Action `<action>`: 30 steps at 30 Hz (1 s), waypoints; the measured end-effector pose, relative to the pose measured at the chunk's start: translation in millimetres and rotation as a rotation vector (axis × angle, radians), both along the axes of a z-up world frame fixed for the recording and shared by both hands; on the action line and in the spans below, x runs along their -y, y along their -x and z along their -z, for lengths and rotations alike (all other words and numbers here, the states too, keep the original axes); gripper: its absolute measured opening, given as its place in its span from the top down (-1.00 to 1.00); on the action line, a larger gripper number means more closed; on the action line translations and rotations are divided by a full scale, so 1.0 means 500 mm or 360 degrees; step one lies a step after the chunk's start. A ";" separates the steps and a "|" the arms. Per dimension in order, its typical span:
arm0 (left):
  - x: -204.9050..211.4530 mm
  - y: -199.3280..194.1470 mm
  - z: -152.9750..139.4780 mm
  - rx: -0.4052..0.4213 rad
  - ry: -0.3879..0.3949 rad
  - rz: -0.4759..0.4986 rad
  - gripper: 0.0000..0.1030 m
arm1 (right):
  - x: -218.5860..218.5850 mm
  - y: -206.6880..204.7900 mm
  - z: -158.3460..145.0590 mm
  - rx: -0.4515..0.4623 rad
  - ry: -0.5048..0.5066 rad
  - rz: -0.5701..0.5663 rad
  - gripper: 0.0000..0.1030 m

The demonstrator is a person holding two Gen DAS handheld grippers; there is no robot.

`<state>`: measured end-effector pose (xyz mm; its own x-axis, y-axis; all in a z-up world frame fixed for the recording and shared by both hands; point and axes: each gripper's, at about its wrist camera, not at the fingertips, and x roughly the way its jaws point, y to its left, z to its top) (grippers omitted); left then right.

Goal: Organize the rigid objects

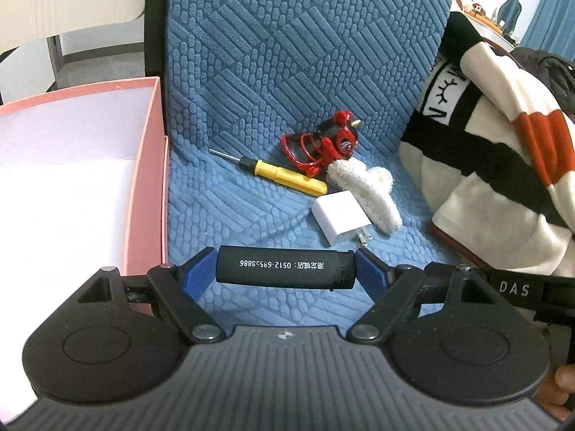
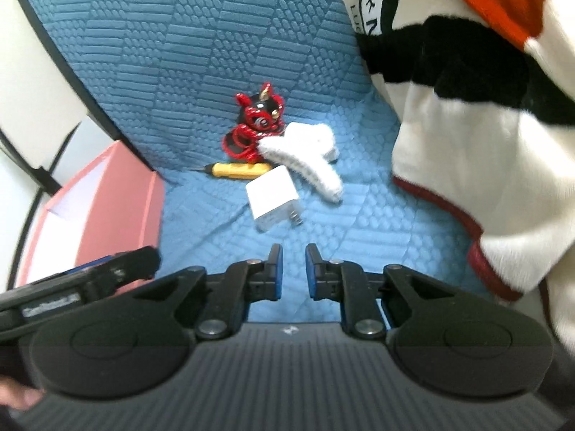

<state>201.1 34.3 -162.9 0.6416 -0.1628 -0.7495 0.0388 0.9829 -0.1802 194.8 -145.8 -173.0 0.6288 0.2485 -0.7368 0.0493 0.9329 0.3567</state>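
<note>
My left gripper point(image 1: 285, 270) is shut on a black lighter point(image 1: 280, 267), held lengthwise between the blue pads above the blue seat cushion. My right gripper point(image 2: 291, 262) is shut with nothing between its pads, hovering over the cushion short of the pile. Ahead lie a white plug charger point(image 1: 339, 217) point(image 2: 273, 203), a yellow screwdriver point(image 1: 284, 176) point(image 2: 239, 169), a red-and-black figurine point(image 1: 323, 143) point(image 2: 257, 127) and a white fluffy hair claw point(image 1: 366, 186) point(image 2: 305, 158). An open pink box point(image 1: 147, 179) point(image 2: 118, 201) stands at the left.
A striped white, black and orange blanket point(image 1: 496, 165) point(image 2: 467, 143) drapes over the right side of the seat. The blue quilted backrest point(image 1: 305, 36) rises behind the objects. The left gripper's body point(image 2: 90, 287) shows beside the box in the right wrist view.
</note>
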 end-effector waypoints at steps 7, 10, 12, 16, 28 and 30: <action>0.005 0.003 0.002 0.0015 -0.0009 0.0024 -0.66 | 0.001 -0.021 0.023 -0.0089 -0.0057 0.0030 0.67; 0.004 0.000 0.003 0.0021 -0.0005 0.0031 -0.66 | 0.008 -0.025 0.021 -0.0081 -0.0062 0.0053 0.67; 0.004 -0.003 0.003 0.0028 -0.0005 0.0028 -0.66 | 0.011 -0.028 0.011 -0.0032 -0.0056 0.0065 0.62; 0.005 -0.009 0.005 0.0043 -0.0010 0.0025 -0.66 | 0.017 -0.059 -0.002 0.0060 -0.0016 0.0104 0.27; 0.013 -0.031 0.020 0.0011 0.0021 0.0042 -0.66 | -0.004 -0.230 0.056 -0.0039 0.0181 0.0058 0.02; 0.012 -0.033 0.022 0.0008 0.0021 0.0045 -0.66 | -0.020 -0.255 0.068 -0.0064 0.0256 0.0011 0.05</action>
<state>217.7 28.2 -173.9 0.6404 -0.1908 -0.7439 0.0673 0.9789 -0.1932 322.1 -135.9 -207.2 0.5991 0.1212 -0.7915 0.0670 0.9774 0.2004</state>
